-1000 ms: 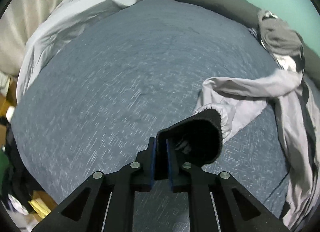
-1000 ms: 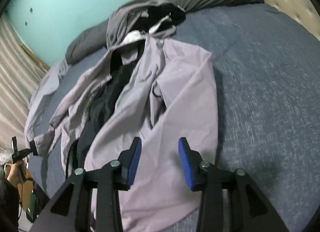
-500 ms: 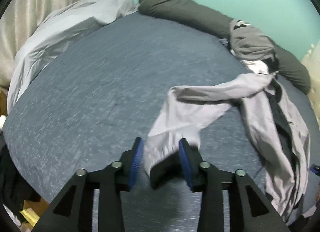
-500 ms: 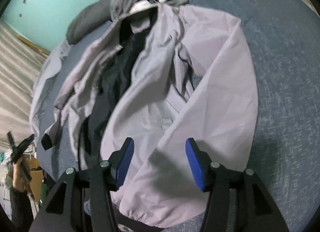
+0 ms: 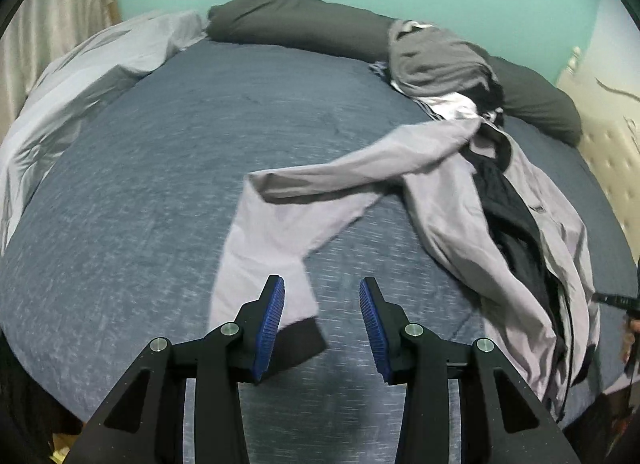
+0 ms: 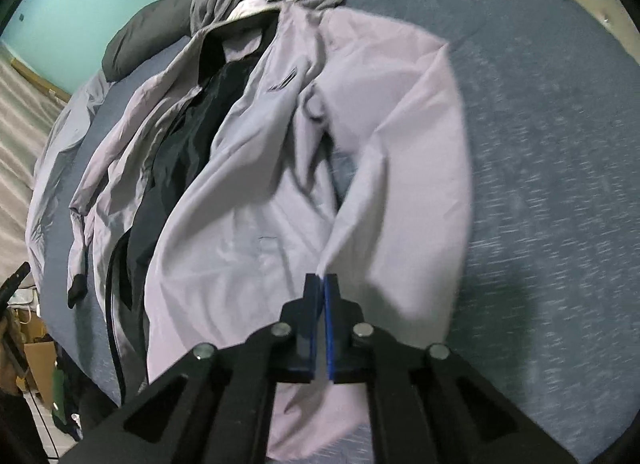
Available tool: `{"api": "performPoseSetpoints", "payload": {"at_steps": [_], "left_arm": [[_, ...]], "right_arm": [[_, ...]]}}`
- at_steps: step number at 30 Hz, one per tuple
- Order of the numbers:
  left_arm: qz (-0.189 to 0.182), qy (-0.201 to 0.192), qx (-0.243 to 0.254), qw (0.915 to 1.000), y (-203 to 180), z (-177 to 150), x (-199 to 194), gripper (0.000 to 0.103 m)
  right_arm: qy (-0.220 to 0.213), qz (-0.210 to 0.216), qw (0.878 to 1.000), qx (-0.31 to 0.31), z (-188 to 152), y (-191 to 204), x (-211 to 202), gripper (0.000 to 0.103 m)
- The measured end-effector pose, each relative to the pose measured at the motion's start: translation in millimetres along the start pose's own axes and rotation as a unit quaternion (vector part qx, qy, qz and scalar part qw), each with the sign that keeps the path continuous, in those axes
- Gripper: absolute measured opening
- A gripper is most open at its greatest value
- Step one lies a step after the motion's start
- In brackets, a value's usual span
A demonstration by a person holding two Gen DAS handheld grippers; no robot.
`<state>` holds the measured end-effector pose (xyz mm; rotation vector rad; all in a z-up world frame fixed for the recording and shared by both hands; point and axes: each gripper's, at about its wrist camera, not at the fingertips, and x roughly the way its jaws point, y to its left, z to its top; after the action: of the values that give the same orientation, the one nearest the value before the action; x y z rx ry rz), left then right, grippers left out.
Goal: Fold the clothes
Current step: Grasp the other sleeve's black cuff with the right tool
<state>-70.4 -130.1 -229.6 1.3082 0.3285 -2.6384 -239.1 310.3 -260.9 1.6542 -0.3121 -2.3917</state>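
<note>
Left view gives us the far sleeve [image 5: 320, 199] of the jacket [image 5: 532, 223] stretched over the bed [image 5: 140, 191], black cuff [image 5: 298, 344] at its end; right view shows that only small and at the frame edge. Right view instead gives us the jacket's front panel and near sleeve [image 6: 404, 167].

Jacket: pale lilac, thin, wrinkled, open down the front with black lining showing. It lies across the blue bed, collar end up by a grey garment [image 5: 436, 59] and dark pillows [image 5: 296, 23].

Left tool [image 5: 322, 320] is wide apart, holding nothing; the cuff lies just below its left pad (touching or not, we can't tell). Right tool [image 6: 322, 284] is clamped on a fold of the near sleeve, cloth pulled to a ridge at the tips.
</note>
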Motion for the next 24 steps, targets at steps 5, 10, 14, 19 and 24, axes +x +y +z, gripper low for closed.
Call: {"api": "performPoseSetpoints", "payload": {"at_steps": [5,10,14,19,24], "left_arm": [[-0.017,0.009,0.022,0.9996,-27,-2,5,0.043],[-0.029,0.026,0.027,0.9989,-46,-5,15,0.043],[-0.037,0.037,0.036,0.998,-61,-9,21,0.043],[-0.041,0.044,0.052,0.9968,-81,-11,22,0.043],[-0.046,0.047,0.066,0.9957,-97,-10,20,0.043]], "right_arm": [[-0.016,-0.029,0.999,0.003,9,-38,-34,0.002],[-0.024,-0.066,0.997,0.02,17,-87,-61,0.002],[-0.034,-0.114,0.993,0.027,20,-124,-78,0.002],[-0.046,-0.156,0.985,0.065,19,-168,-86,0.002],[-0.071,-0.154,0.982,0.088,8,-178,-101,0.009]]}}
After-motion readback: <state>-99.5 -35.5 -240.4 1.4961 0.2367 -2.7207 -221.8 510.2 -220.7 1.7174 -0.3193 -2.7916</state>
